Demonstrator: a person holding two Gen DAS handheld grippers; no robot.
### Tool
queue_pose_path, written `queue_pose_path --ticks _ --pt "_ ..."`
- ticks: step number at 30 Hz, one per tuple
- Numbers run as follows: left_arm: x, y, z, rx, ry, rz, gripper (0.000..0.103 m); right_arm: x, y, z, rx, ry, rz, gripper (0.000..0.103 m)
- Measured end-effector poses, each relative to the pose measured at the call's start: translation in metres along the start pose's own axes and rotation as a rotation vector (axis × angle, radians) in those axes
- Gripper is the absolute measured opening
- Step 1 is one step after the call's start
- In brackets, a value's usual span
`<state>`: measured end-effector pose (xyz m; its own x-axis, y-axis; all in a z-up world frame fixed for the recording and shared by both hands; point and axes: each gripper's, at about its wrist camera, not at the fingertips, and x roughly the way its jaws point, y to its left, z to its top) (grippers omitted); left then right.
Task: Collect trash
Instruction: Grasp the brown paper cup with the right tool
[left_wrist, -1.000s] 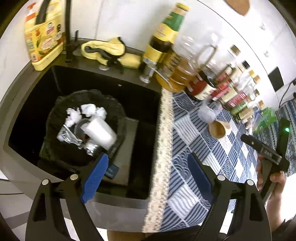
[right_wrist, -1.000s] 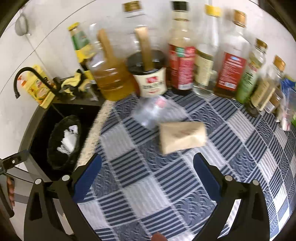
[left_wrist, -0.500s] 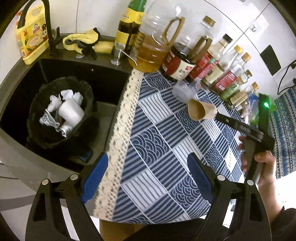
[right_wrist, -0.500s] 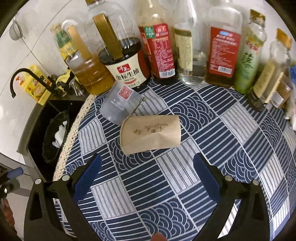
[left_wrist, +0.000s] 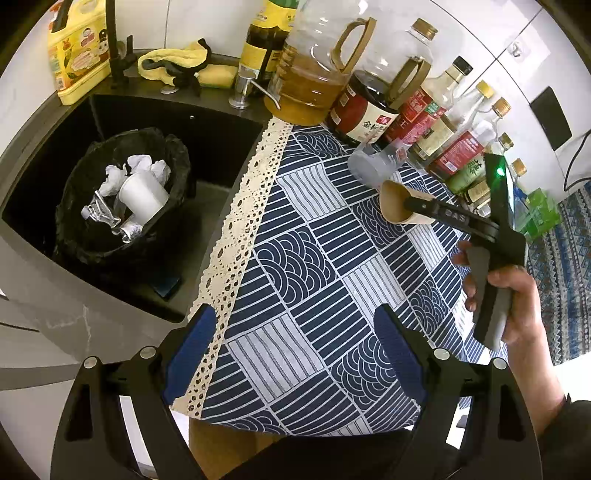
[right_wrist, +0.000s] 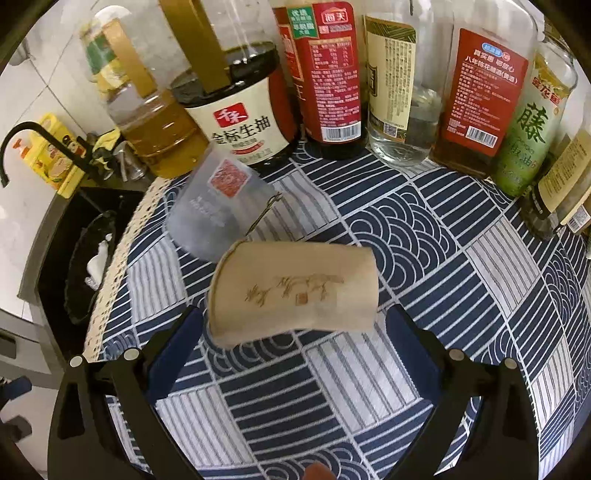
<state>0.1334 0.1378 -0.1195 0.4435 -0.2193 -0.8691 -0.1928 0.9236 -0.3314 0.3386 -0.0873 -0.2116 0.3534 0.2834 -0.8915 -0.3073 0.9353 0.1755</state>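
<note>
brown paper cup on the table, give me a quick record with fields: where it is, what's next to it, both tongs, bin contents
cup: brown paper cup lying on its side on the blue patterned tablecloth
neighbour: clear plastic cup, also on its side, just behind it
right tongs: right tongs open, straddling the brown cup, pads not pressing it
left tongs: left tongs open, empty, over the tablecloth edge
bin: black-lined trash bin in the sink, holding a white cup, crumpled tissues, foil
</note>
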Motion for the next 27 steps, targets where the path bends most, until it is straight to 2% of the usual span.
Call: queue_pose_path --ticks 6,9,16,25,26,27 --pt "0.008 -0.004 0.005 0.039 0.018 -0.005 0.085 0.009 -0.008 0.002 0.054 0.034 0.012 0.098" --pt "0.011 -0.003 0.011 0.062 0.026 -0.009 0.085 0.007 -0.008 0.0 0.051 0.037 0.009 0.088" --pt "0.023 -0.01 0.026 0.125 0.048 -0.031 0.085 -0.013 -0.014 -0.01 0.092 0.022 0.036 0.085" --pt "0.044 -0.026 0.04 0.216 0.086 -0.062 0.085 -0.033 -0.021 -0.032 0.128 0.025 0.045 0.066" --pt "0.046 -0.028 0.041 0.225 0.092 -0.067 0.085 -0.034 -0.022 -0.035 0.132 0.03 0.044 0.061" --pt "0.047 -0.03 0.042 0.231 0.095 -0.069 0.085 -0.034 -0.023 -0.037 0.136 0.035 0.047 0.044"
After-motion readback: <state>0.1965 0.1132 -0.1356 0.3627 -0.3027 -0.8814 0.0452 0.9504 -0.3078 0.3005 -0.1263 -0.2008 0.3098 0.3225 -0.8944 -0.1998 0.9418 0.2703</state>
